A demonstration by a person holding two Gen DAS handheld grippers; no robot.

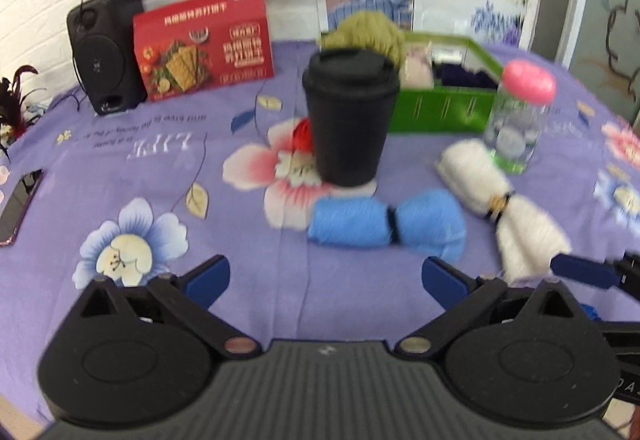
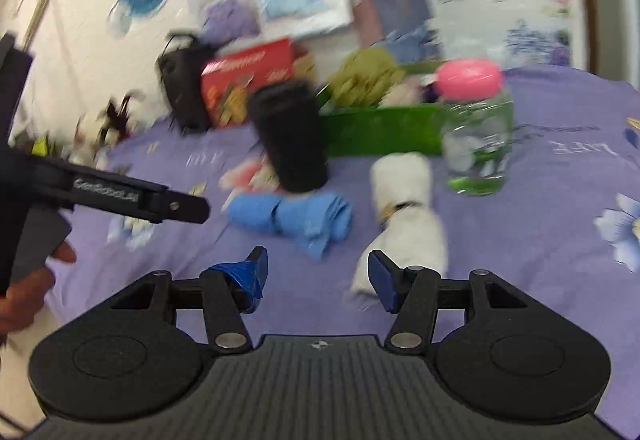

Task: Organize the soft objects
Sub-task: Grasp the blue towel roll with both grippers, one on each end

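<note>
Between the spread jaws of the left gripper (image 1: 326, 278) only purple floral cloth (image 1: 120, 168) is seen; nothing is held. Just beyond, a blue yarn skein (image 1: 386, 224) is laid flat, with a white yarn skein (image 1: 504, 200) beside it. The right gripper (image 2: 316, 276) is likewise held apart and unloaded, its right fingertip near the white skein's end. Behind stand a black cup (image 1: 350, 116) and a pink-lidded jar (image 1: 518, 116). Olive yarn (image 1: 368, 32) is seen in the green box (image 1: 444, 108).

Hidden, cropped and blurred regions.
Black cup (image 1: 349, 120) hides most of red yarn (image 1: 301, 134); phone (image 1: 18, 206) cropped at left edge; right-wrist view motion-blurred, red box (image 2: 250, 80) print unreadable.
</note>
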